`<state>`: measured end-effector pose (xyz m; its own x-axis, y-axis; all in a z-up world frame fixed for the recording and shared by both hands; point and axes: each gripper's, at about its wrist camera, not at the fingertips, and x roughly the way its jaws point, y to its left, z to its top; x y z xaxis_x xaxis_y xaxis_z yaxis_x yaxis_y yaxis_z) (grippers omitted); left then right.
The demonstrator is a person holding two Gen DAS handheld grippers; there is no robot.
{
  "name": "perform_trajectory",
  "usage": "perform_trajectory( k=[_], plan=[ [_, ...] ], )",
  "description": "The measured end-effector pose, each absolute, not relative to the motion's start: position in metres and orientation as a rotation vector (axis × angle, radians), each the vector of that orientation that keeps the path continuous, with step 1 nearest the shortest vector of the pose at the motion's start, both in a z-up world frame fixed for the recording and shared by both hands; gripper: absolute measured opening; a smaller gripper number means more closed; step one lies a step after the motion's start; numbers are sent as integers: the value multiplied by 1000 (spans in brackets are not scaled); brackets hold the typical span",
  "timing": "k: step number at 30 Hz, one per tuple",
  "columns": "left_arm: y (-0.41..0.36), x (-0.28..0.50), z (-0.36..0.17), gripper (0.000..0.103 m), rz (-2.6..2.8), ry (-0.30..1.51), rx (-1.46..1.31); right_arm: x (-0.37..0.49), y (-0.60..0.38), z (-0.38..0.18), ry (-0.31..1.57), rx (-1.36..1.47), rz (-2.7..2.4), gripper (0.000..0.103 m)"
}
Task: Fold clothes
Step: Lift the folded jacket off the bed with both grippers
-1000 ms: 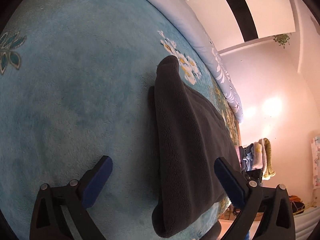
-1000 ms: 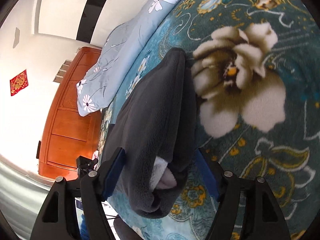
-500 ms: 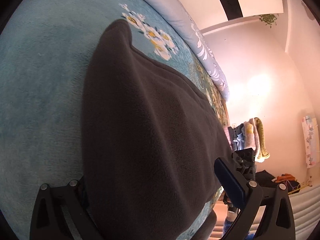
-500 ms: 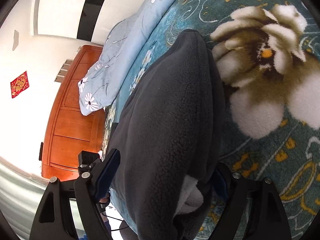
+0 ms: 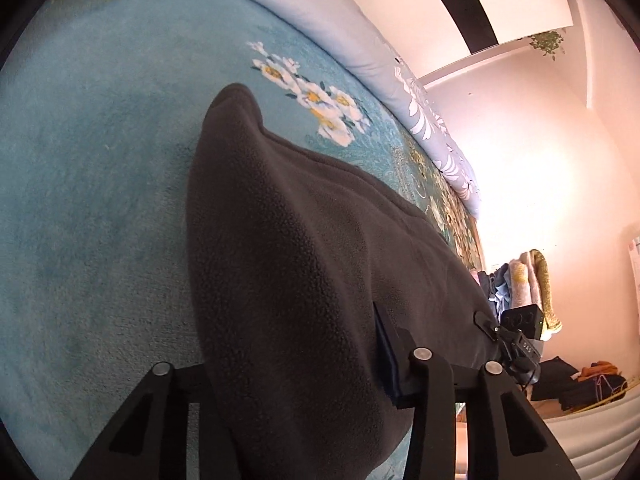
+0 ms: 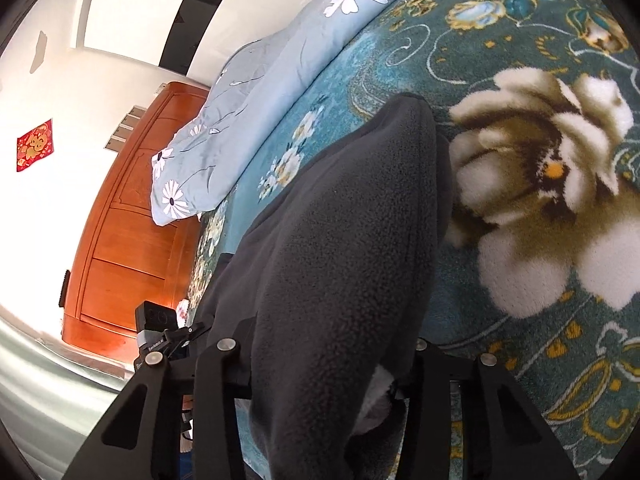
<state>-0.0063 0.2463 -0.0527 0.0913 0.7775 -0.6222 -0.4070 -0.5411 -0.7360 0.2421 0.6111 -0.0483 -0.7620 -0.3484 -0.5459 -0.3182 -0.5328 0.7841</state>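
Only one garment shows: a dark grey fleece [image 5: 304, 280], folded into a long thick band with a bit of white lining at its near end in the right wrist view. It lies on a teal floral blanket [image 5: 100, 200] over a bed, running away from both cameras. One pale blue quilt [image 6: 256, 92] with white daisies lies along the blanket's far edge. Beyond stand one orange wooden cabinet [image 6: 120, 240], white walls, a red paper square [image 6: 35, 145] on the wall, and a pile of clothes [image 5: 520, 280] at the far side of the room.

Two grippers work here. The left gripper [image 5: 296, 364] is closed on the fleece's near end, cloth bulging over its fingers. The right gripper [image 6: 324, 354] likewise pinches the fleece at the other near corner, its jaws narrowed with fabric packed between them.
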Motion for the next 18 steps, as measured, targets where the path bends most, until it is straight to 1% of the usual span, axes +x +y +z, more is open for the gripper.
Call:
perform_trajectory(
  k=[5, 9, 14, 18],
  plan=[
    [244, 14, -2, 41, 1640, -359, -1338, 246, 604, -3, -1388, 1031, -2553, 43],
    [250, 32, 40, 41, 1640, -346, -1268, 265, 607, 34, -1327, 995, -2574, 43],
    [295, 60, 110, 41, 1625, -288, -1138, 295, 621, 99, -1197, 933, -2656, 43],
    [342, 85, 170, 41, 1604, -244, -1022, 330, 659, 165, -1103, 869, -2759, 43]
  ],
)
